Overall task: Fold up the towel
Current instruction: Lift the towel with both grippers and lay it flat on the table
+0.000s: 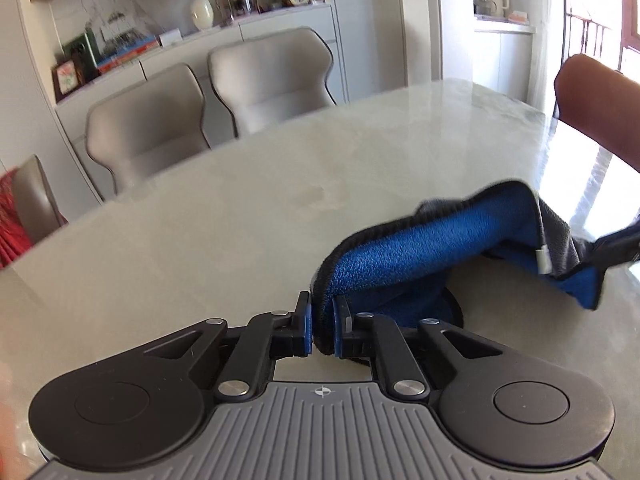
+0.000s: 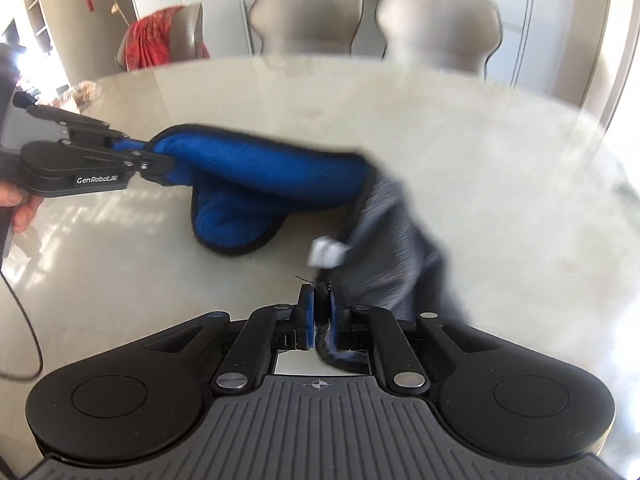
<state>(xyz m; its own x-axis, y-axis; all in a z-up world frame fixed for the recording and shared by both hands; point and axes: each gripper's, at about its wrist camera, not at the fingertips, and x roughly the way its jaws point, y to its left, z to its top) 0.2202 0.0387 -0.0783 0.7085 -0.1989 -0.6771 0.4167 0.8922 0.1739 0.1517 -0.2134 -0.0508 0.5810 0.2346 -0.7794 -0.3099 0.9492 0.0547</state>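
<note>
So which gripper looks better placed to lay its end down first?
Probably the left gripper: the towel below its grip already sags to the table. The right gripper's end hangs higher.

Pale glossy marble table [image 1: 280, 184], two grey upholstered chairs [image 1: 272, 76] at top centre, white cabinet shelf with vase [image 1: 201, 10] upper left, bright window [image 1: 600, 20] upper right.
</note>
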